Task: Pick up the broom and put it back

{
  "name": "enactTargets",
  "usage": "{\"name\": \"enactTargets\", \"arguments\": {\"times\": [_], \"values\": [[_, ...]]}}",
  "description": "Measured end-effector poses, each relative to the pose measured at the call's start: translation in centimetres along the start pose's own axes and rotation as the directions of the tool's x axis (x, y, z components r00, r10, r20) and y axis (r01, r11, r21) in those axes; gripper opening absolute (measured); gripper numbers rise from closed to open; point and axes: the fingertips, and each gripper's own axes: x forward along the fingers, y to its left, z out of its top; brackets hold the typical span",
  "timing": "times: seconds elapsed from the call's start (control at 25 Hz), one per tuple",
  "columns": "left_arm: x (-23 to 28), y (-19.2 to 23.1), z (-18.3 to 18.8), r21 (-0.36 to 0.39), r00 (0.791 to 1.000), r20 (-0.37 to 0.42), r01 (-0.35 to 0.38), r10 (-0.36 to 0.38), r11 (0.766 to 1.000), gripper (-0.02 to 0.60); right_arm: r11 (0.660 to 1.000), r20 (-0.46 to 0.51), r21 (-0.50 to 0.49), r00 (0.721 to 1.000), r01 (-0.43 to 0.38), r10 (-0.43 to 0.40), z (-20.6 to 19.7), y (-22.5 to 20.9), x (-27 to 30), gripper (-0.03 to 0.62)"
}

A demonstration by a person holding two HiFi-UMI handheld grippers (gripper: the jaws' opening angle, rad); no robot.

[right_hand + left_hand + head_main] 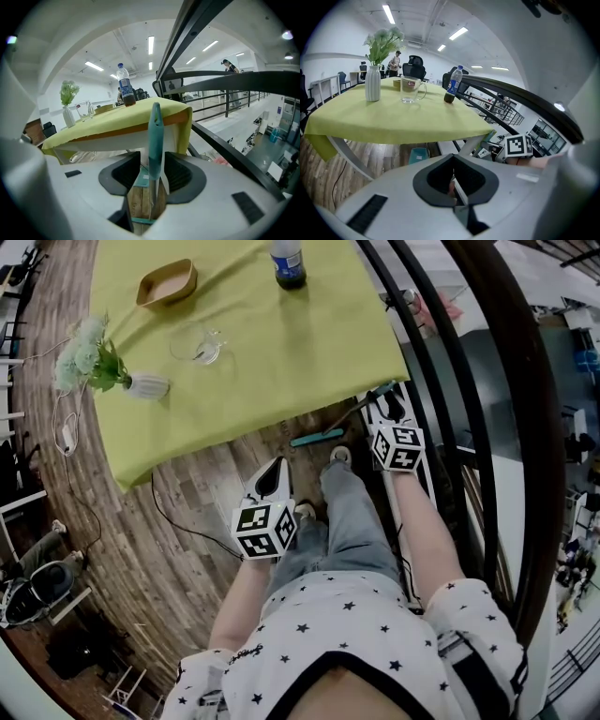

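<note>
1. Tabletop [281, 343]: the broom [155, 126] stands just beside its near right corner; a careless lift could strike it.
2. Right hand-held gripper [153, 173]: jaws wide apart around the handle, not pinching; it may topple.
3. Left hand-held gripper [453, 180]: closed, empty, no backup.

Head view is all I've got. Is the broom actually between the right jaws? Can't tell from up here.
Observer: Yes. In the right gripper view the teal handle runs up the middle, between the jaws of the right gripper.
Operator: Clamped?
Observer: No. The jaws stand apart and the pads aren't pressing on the handle.
Operator: Left gripper?
Observer: In its own view the left gripper has its jaws together, with no broom in them.
</note>
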Motion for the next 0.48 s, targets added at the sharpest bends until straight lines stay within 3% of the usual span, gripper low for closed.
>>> {"name": "enactTargets", "arguments": {"times": [0.28,0.48], "values": [[-0.09,-0.31,0.14,-0.001,1.000,0.003,0.004,-0.004,1.000,0.012,1.000,-0.014,-0.002,1.000,0.002,-0.002,0.12,-0.18,0.44,0.086],[-0.55,-0.38,-0.09,0.000,1.000,0.007,0.012,-0.012,1.000,0.012,1.000,-0.013,0.007,1.000,0.004,-0.004,-0.33,0.39,-0.48,0.081]]}}
